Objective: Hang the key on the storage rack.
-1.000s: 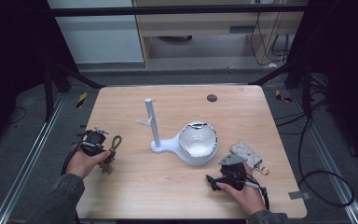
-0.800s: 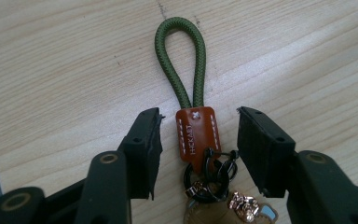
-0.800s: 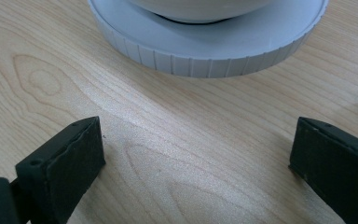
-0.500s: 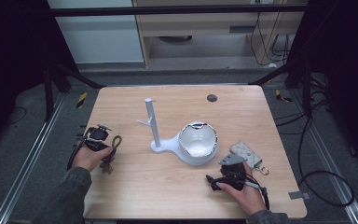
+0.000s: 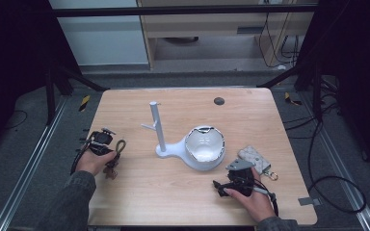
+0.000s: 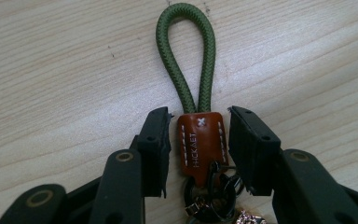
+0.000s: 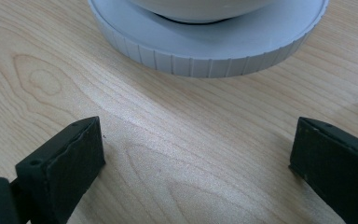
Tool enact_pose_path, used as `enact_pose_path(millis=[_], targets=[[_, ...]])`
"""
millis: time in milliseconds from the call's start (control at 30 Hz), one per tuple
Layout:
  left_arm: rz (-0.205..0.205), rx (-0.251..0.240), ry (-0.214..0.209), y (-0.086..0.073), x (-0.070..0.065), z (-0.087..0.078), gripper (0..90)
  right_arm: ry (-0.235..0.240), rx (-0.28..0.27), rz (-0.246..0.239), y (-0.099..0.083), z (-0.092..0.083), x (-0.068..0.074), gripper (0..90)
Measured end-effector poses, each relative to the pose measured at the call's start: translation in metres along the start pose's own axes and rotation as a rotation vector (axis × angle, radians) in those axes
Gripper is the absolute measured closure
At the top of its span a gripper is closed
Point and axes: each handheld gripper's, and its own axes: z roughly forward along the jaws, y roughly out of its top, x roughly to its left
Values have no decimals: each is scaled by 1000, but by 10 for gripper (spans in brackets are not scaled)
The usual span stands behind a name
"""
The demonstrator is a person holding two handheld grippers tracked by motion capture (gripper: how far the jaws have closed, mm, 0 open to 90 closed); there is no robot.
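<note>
A keychain lies on the table, made of a green cord loop (image 6: 186, 51), a brown leather tab (image 6: 200, 142) and dark metal rings (image 6: 212, 196). My left gripper (image 6: 199, 128) is open, its jaws on either side of the tab with a small gap at each side. From above, the keychain (image 5: 117, 150) is at the table's left edge, just right of the left gripper (image 5: 107, 143). My right gripper (image 7: 198, 149) stands wide open on bare wood, close to the ribbed grey base (image 7: 205, 51) of the white stand. It sits front right (image 5: 221, 185).
A white stand with an upright post (image 5: 157, 126) and a white bowl (image 5: 204, 146) occupies the table's middle. Behind the right hand lies a grey patterned pouch (image 5: 254, 157). A dark round spot (image 5: 218, 101) marks the far side of the wooden table (image 5: 173, 192).
My left gripper has shifted slightly right and forward, closer onto the keychain. The right gripper has not moved.
</note>
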Motion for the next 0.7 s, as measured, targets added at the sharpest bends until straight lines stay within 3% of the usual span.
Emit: enact_pose_path(millis=[600, 700], targets=[[8, -5, 10, -1, -4, 5, 652, 2, 1, 0, 0, 0, 0, 27], [13, -27, 25, -2, -5, 1, 659, 2, 0, 0, 0, 0, 0, 27]])
